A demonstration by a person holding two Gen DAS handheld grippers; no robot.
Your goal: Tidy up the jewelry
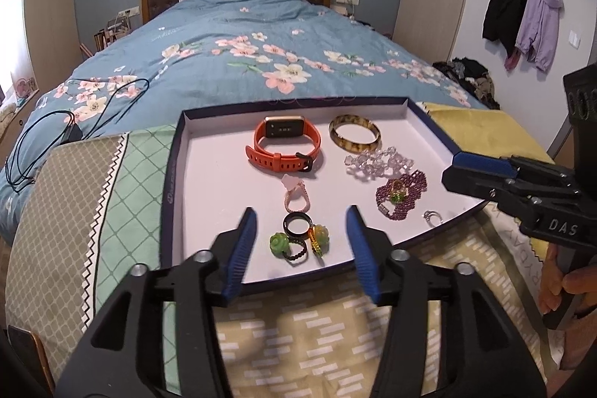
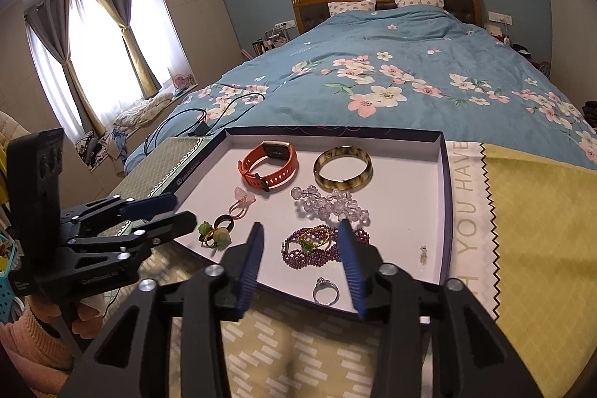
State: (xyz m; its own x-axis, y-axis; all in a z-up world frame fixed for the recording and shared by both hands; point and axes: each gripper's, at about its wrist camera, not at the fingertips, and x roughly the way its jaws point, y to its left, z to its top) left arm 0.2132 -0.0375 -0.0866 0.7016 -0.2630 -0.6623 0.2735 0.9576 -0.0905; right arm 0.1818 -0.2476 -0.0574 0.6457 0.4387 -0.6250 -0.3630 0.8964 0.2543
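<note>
A shallow white tray (image 1: 209, 152) with a dark rim is seen lying on patterned cloths at the foot of a bed (image 1: 231, 36) covered by a blue flowered quilt. At the far left of the quilt a black cable (image 1: 48, 133) is coiled. Inside the tray, from left to right, an orange watch (image 1: 283, 146) is laid at the back, with a pink ring (image 1: 296, 194) in front of it and a cluster of rings with green flowers (image 1: 298, 235) nearest the front edge. Further right a brown bangle (image 1: 354, 135) is placed at the back, then clear crystal beads (image 1: 377, 163) just in front, then a purple bead bracelet (image 1: 401, 196) with a gold ring resting on it — and a silver ring (image 2: 325, 291) close to the front right edge. The left gripper (image 1: 302, 239) is held over the front of the tray with its blue pads apart, the flower rings lying between them untouched. The right gripper (image 2: 304, 260) is likewise parted — the purple bracelet and silver ring are framed between its fingers, and nothing is clamped. Coats (image 1: 522, 13) are hung on the right wall.
</note>
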